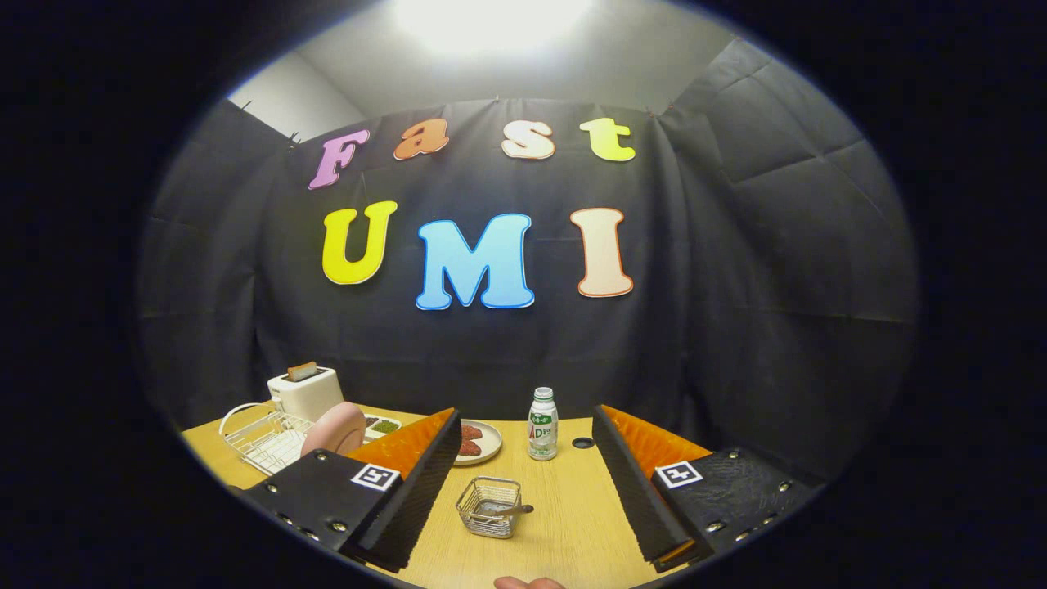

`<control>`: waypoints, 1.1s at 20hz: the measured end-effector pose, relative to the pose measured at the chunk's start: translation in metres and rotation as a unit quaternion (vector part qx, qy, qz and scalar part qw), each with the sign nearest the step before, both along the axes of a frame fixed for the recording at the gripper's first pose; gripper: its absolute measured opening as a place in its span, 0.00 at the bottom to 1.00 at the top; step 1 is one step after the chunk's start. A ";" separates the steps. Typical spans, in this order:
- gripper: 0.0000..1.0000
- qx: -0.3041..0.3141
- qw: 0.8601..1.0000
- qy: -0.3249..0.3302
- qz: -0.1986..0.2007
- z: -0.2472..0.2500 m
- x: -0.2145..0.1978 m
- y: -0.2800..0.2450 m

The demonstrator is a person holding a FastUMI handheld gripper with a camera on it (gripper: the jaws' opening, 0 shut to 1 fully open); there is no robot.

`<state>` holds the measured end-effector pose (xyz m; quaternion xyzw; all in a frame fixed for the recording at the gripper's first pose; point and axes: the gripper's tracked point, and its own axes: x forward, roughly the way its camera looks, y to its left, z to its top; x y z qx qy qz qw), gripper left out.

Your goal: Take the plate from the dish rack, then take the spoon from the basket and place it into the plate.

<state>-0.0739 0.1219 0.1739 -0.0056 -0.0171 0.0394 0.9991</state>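
Pink and upright, the plate (334, 429) stands on edge in the white wire dish rack (263, 438), just beyond your left finger, its rim peeking over that finger; it is slotted that way so that, as I judge it, an edge-on pinch can lift it straight out. Your hand-held gripper (523, 483) hangs spread wide with nothing between its fingers, so neither step of the task has been started. Between those fingers, sitting low on the wooden worktop (564, 523), is the small metal mesh basket (489, 507) with the spoon (511, 510) lying in it, handle poking out over the rim toward the right, which gives you something to grab later. Beyond the basket lies a shallow dish (483, 442) with something reddish on it, and just beside it stands a small bottle (542, 424) with a green label. Behind the rack a white toaster (305, 391) holds a slice of bread, and a small tray (383, 425) with green contents sits near the plate. You will need to swing left toward the rack first, and mind the wires when you close on the plate's rim.
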 end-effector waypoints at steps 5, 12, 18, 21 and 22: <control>0.98 0.010 1.000 0.007 0.029 0.020 0.000 0.056; 0.98 0.017 0.997 0.060 0.050 0.020 0.022 0.130; 0.98 -0.002 0.990 0.114 0.078 0.009 0.043 0.197; 0.98 -0.005 0.988 0.139 0.070 -0.003 0.055 0.219; 0.98 -0.004 0.986 0.151 0.063 -0.008 0.058 0.225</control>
